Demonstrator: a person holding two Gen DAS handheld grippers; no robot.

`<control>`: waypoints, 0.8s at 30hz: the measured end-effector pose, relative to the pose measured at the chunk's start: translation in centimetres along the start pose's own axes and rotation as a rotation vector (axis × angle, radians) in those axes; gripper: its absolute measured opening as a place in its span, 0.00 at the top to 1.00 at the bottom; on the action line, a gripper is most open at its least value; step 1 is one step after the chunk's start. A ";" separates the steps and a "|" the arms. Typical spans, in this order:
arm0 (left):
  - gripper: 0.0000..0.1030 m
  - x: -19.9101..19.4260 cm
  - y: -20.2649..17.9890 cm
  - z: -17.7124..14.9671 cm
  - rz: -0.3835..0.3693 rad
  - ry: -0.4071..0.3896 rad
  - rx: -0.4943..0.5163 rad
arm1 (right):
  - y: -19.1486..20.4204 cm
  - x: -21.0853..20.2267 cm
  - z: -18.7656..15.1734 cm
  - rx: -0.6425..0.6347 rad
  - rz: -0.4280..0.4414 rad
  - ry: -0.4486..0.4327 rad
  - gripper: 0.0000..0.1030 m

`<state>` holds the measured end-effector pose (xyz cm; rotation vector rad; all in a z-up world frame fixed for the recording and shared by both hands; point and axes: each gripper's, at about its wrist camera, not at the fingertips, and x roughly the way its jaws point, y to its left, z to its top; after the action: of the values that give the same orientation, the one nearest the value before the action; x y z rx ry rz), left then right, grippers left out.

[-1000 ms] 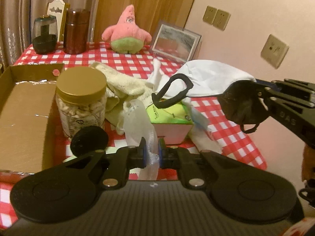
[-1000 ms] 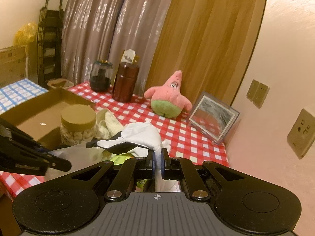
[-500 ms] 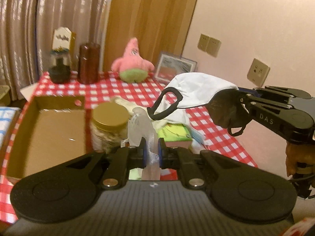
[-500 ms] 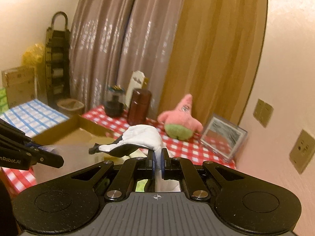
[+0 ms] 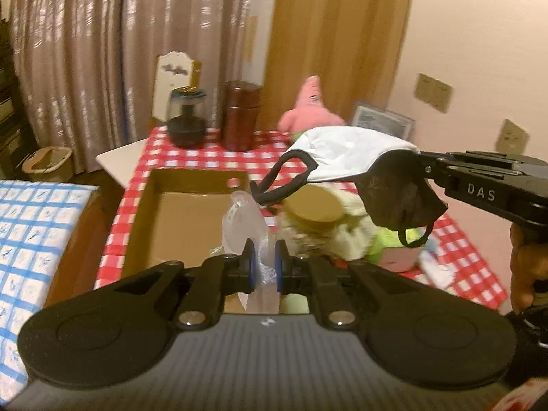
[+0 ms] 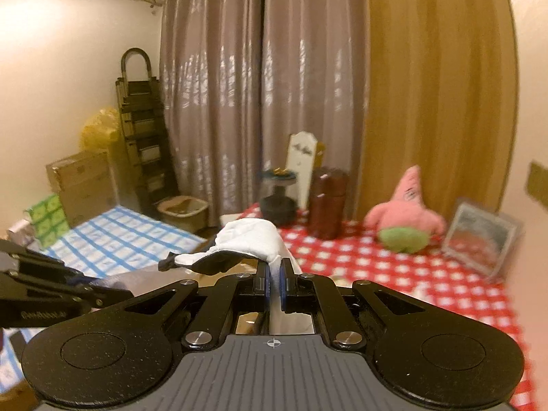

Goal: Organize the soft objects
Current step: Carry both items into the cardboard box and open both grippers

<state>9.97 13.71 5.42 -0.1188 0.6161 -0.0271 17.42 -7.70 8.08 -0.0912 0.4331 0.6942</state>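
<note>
My left gripper (image 5: 263, 267) is shut on a clear plastic bag (image 5: 244, 220) and holds it above the near end of the open cardboard box (image 5: 191, 212). My right gripper (image 6: 273, 284) is shut on a white cloth piece with black trim (image 6: 247, 239), raised above the table; in the left wrist view that cloth (image 5: 346, 157) hangs from the right gripper (image 5: 423, 162) over the gold-lidded jar (image 5: 313, 205). A cream towel (image 5: 352, 229) lies behind the jar. A pink starfish plush (image 5: 310, 109) sits at the table's back.
The red-checked table (image 5: 191, 152) also carries a dark glass jar (image 5: 186, 120), a brown canister (image 5: 241, 120), a framed picture (image 5: 383, 121) and a green-and-pink tissue box (image 5: 394, 250). A blue-checked surface (image 5: 30, 233) is to the left. Curtains and a wall stand behind.
Both grippers have risen and pulled back from the table, carrying the plastic bag and the white cloth. The left gripper now sits higher, over the box's near end.
</note>
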 end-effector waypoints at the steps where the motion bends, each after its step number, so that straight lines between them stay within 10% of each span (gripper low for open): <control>1: 0.91 0.4 0.9 0.0 0.007 0.002 -0.003 | 0.4 1.1 0.1 0.013 0.011 0.011 0.95; 24: 0.88 13.6 10.9 -2.1 0.057 0.112 -0.085 | 1.2 20.6 -4.2 0.408 0.132 0.313 0.94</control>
<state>19.71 23.50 -5.43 -0.1830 0.7329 0.0484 29.26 4.59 -4.23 0.2192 0.8792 0.7103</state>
